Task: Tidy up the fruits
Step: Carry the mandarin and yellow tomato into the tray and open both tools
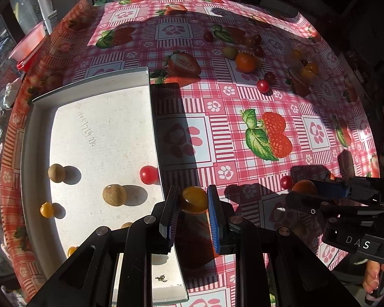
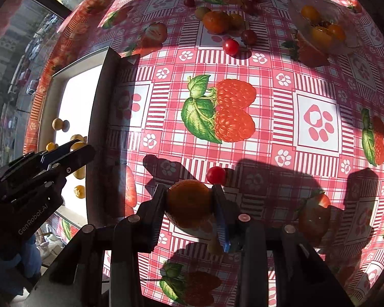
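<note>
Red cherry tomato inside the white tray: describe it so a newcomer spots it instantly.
Find the white tray at the left of the pink checked tablecloth. Look along its right wall, toward the near end, just beyond the left tool. The red cherry tomato sits against that wall; it is the only red fruit in the tray, the others being tan or yellow.

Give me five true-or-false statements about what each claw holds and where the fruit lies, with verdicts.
1. The left claw holds a small yellow tomato. True.
2. The right claw is empty. False: it grips an orange.
3. The white tray has one red tomato in it. True.
4. A second orange sits inside the tray. False: it lies on the tablecloth, far from the tray.
5. A red cherry tomato lies on the cloth just beyond the right claw. True.
</note>
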### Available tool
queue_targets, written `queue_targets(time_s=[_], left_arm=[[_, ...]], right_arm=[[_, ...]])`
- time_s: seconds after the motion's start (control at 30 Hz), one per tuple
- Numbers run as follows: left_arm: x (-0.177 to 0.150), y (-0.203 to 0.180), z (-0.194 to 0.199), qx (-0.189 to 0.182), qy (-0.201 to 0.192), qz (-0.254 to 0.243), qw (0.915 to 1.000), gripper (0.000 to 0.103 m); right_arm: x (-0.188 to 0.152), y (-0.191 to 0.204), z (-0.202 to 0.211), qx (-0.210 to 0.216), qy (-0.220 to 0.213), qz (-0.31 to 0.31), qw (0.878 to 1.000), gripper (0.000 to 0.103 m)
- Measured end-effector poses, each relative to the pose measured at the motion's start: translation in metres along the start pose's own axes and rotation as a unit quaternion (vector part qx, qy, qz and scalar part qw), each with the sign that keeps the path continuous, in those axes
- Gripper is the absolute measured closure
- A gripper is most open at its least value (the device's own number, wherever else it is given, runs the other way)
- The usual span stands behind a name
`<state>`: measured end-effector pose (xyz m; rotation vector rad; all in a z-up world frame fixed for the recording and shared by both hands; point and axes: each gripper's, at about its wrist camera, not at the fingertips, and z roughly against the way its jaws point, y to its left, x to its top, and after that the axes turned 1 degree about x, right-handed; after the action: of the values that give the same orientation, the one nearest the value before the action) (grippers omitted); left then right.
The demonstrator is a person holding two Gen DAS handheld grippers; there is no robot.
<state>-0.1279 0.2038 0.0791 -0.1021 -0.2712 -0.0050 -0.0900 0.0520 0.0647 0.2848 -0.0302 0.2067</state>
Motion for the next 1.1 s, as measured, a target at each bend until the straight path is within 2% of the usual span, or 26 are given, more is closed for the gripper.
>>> queue_targets(time_s=[0.3, 0.6, 0.8, 1.1], left_arm=[[0.003, 0.050, 0.027, 0.028, -0.038, 0.039, 0.9982, 0.080], [-0.015, 0.106, 0.006, 0.066, -0.010, 0.081, 0.9945, 0.080], [-0.022, 0.123, -0.018, 0.077, 0.017, 0.091, 0.9928, 0.080], [-0.030, 0.127, -0.029, 0.078, 0.031, 0.093, 0.9922, 0.080]], right_arm=[[0.040, 0.059, 0.004, 0.028, -0.015, 0.055, 0.998, 0.064], [0.068, 0.131, -0.032, 0.048, 0.006, 0.114, 0.992, 0.064], [0.083, 0.162, -0.067, 0.032, 0.027, 0.143, 0.989, 0.064], [0.088, 0.178, -0.101, -0.013, 0.046, 0.172, 0.984, 0.064]])
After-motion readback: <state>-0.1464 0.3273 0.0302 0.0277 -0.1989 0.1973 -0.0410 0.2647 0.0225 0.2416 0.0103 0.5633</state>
